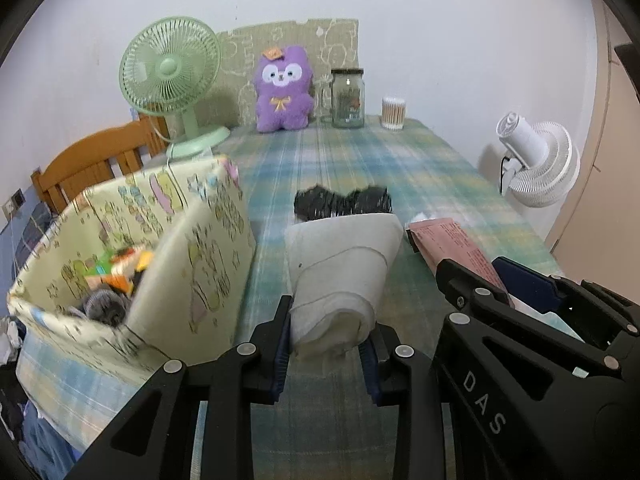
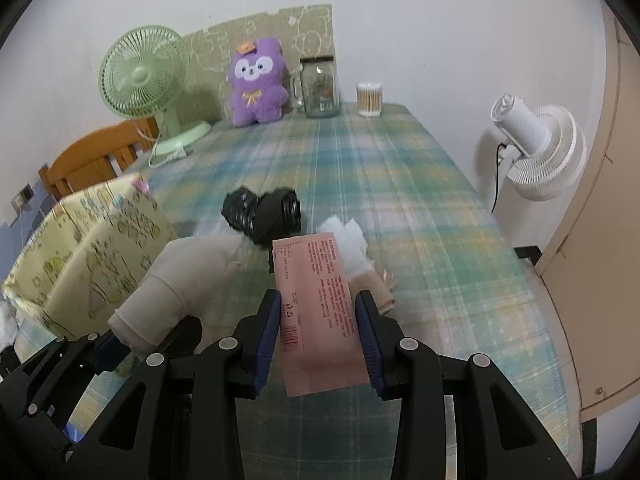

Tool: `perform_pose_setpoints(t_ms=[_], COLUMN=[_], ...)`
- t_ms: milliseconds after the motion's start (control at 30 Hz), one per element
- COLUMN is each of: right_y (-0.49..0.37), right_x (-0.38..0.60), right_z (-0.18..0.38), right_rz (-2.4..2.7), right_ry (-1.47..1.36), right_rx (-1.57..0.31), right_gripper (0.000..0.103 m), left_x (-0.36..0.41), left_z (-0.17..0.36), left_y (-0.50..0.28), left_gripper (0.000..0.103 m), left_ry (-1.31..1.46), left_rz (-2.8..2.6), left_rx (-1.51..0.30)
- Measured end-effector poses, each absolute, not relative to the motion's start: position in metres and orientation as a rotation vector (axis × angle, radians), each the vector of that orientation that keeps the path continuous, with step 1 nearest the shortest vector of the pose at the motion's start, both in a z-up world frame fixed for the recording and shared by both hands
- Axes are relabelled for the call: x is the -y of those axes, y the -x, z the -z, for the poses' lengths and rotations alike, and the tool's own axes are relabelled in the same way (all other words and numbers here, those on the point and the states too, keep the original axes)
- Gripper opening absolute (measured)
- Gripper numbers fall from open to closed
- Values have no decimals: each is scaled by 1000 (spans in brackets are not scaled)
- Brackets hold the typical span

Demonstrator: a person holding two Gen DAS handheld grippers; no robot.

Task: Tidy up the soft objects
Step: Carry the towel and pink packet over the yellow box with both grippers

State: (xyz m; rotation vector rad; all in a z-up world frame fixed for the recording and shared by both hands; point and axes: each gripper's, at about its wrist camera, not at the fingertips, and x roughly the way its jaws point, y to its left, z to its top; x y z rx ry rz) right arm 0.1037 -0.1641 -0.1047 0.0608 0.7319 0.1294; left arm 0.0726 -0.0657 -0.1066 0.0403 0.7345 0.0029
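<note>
A: What does the left gripper point(image 1: 326, 344) hold?
B: A rolled white cloth point(image 1: 344, 276), lower centre, clamped.
A: And the right gripper point(image 2: 318, 340)?
B: It grips a pink packet point(image 2: 318, 308), beside the fabric bin point(image 1: 132, 264) at left.

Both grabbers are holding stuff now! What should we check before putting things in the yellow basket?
1. Left gripper pinches the rolled white cloth: ok.
2. Right gripper clamps the pink packet: ok.
3. Yellow basket open on top: ok.
4. Room left inside the basket: cannot tell; toys already lie in it.
5. Black bundle on the table waiting its turn: ok.
</note>
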Motion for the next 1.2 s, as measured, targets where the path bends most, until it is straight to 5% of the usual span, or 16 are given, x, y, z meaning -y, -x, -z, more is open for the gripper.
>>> perform_pose_setpoints(t_ms=[1200], right_y=[-89], right_x=[146], right_z=[-6], right_rz=[-91], right_ry=[-41], right_rx=[-565], right_gripper=[42], left_x=[46], left_z=[9], left_y=[-69], left_gripper=[30], left_ry=[-26], left_rz=[54], left_rx=[-599])
